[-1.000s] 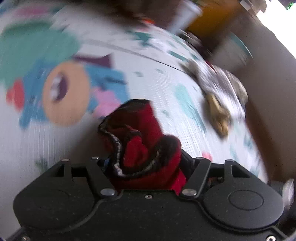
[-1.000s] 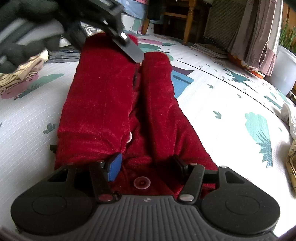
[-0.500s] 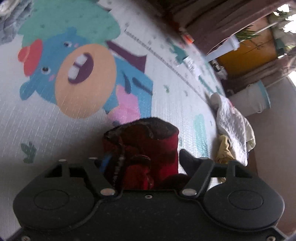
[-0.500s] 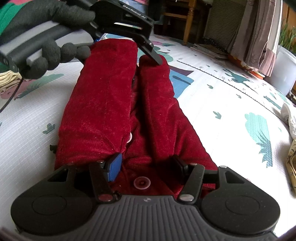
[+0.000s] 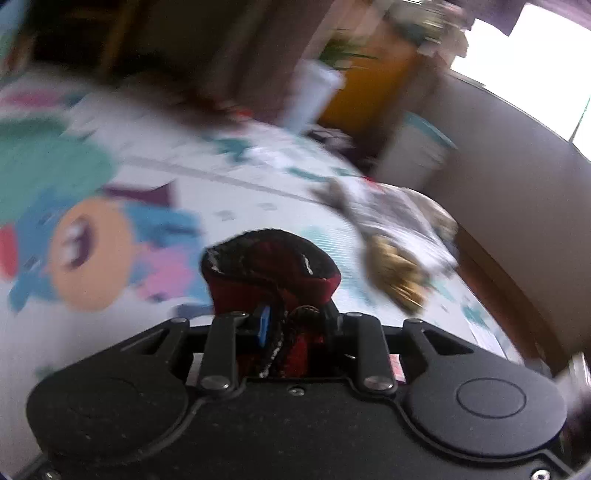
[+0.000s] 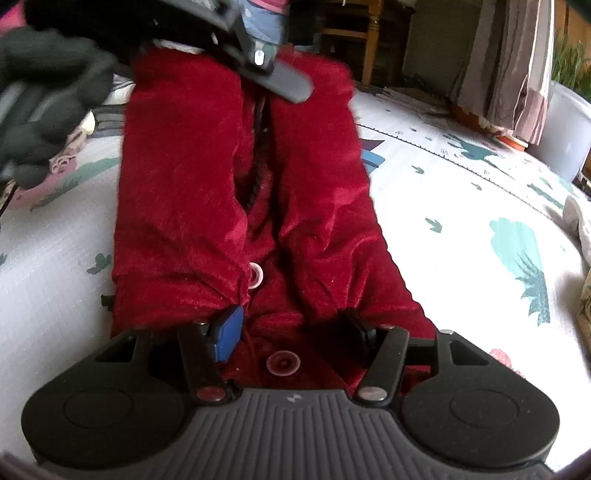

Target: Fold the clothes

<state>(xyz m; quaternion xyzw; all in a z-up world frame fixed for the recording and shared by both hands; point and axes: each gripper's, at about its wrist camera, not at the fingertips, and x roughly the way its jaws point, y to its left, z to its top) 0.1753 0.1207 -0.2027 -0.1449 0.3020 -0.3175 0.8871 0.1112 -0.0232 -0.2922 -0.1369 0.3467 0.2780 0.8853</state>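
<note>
A dark red velvet garment with snap buttons lies lengthwise on a patterned play mat. My right gripper rests on its near end, jaws apart, fabric between them. My left gripper is shut on the garment's far end and holds it lifted off the mat. In the right wrist view the left gripper and a black-gloved hand are at the top, above the garment's raised far end. The left wrist view is blurred.
A pile of pale and tan clothes lies on the mat at the right in the left wrist view. Folded clothes lie at the left. A white bin, curtains and a wooden chair stand beyond the mat.
My left gripper has lifted the garment's far end and drawn it toward my right gripper, so the garment stands higher and closer. The right gripper has stayed in place.
</note>
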